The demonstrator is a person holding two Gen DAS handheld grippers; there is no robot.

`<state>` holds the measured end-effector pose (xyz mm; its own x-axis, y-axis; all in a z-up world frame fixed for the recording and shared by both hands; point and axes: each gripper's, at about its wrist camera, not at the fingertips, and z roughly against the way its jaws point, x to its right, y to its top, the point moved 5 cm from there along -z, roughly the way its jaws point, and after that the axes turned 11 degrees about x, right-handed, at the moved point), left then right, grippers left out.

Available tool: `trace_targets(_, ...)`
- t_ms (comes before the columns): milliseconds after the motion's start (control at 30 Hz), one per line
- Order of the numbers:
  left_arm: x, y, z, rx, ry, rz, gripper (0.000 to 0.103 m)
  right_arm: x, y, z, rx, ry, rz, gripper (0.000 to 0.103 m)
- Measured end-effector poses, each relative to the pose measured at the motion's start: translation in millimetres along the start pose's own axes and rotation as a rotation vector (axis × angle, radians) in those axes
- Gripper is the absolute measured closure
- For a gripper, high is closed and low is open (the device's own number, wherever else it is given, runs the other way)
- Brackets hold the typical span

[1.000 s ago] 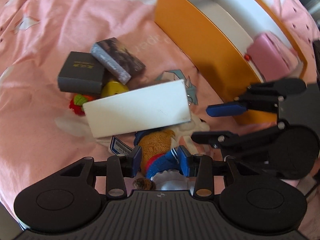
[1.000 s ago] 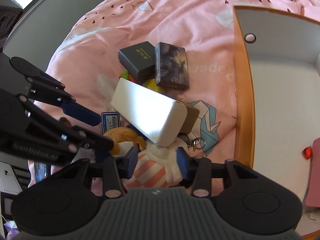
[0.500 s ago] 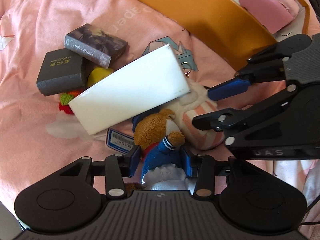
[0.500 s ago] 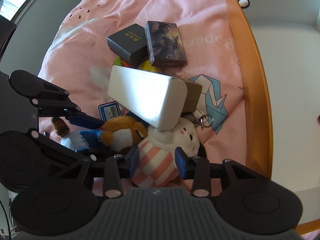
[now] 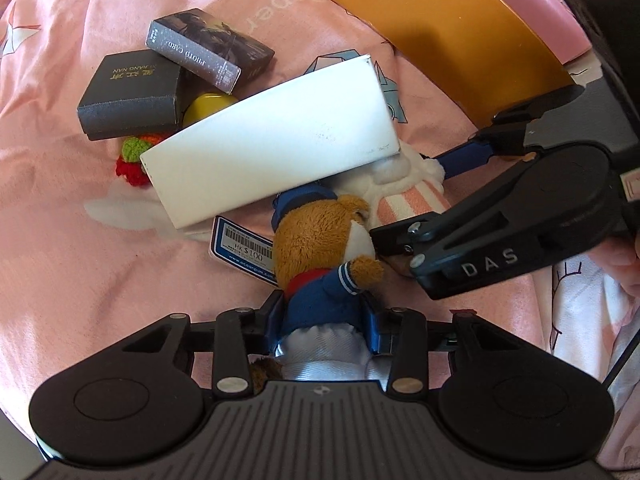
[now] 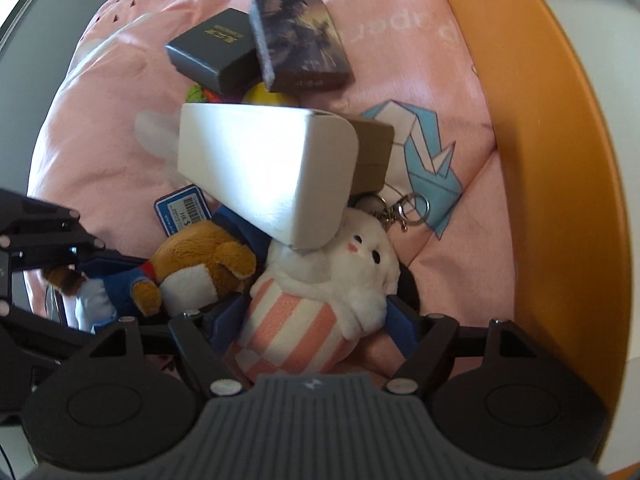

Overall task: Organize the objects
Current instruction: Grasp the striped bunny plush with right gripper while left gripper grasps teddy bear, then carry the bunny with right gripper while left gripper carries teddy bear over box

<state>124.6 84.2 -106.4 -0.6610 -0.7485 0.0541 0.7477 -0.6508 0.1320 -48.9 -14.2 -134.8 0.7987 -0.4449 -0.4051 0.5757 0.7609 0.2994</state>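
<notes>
Both tools are down in the pile of things on the pink patterned bedspread (image 5: 72, 240). Left tool (image 5: 326, 326) has its blue pads pressed against the sides of the brown plush bear in a blue sailor jacket (image 5: 320, 264); its jaws have just been closing a little, and they now grip the bear at the waist. Right tool (image 6: 308, 320) has just been opening its jaws, which stand wide on either side of the white plush rabbit in a pink-and-white striped dress (image 6: 320, 300); whether its pads touch the rabbit I cannot tell.

Bear and rabbit lie side by side, touching, the bear on the left. A long white cardboard box (image 5: 272, 140) leans tilted over both heads. Beside the bear lies a blue-and-white price tag (image 5: 244, 250). Farther off, a dark grey box with gold lettering (image 5: 132, 94) sits with a dark photo-card box (image 5: 212, 50) leaning on it, a yellow ball (image 5: 208, 106) and a red-and-green knitted toy (image 5: 134, 158) tucked underneath. A metal keyring (image 6: 404, 208) lies by the rabbit's head. To the right stands an orange-walled tray (image 5: 440, 32) holding a pink pouch (image 5: 548, 28).
</notes>
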Motion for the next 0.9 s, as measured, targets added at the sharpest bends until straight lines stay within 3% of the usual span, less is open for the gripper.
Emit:
trace_targets(200, 4.1, -3.9, 5.5, 0.032, 0.007, 0.023, 0.061, -5.9, -1.1, 11.8, 0.026, -0.001, 0.050, 0.036)
trace_targets(367, 1.9, -9.4, 15.7, 0.069, 0.006, 0.099, 0.062, -9.8, -0.5, 29.7, 0.065, 0.002, 0.108, 0.039)
trace_targets(567, -1.3, -19.6, 33.3, 0.148, -0.012, 0.252, 0.062, -20.6, 1.0, 59.0, 0.149, 0.010, 0.219, 0.041)
trace_targets(900, -14.0, -32.7, 68.7, 0.320, -0.120, 0.590, 0.062, -29.2, 1.9, 106.7, 0.244, 0.054, 0.368, 0.046)
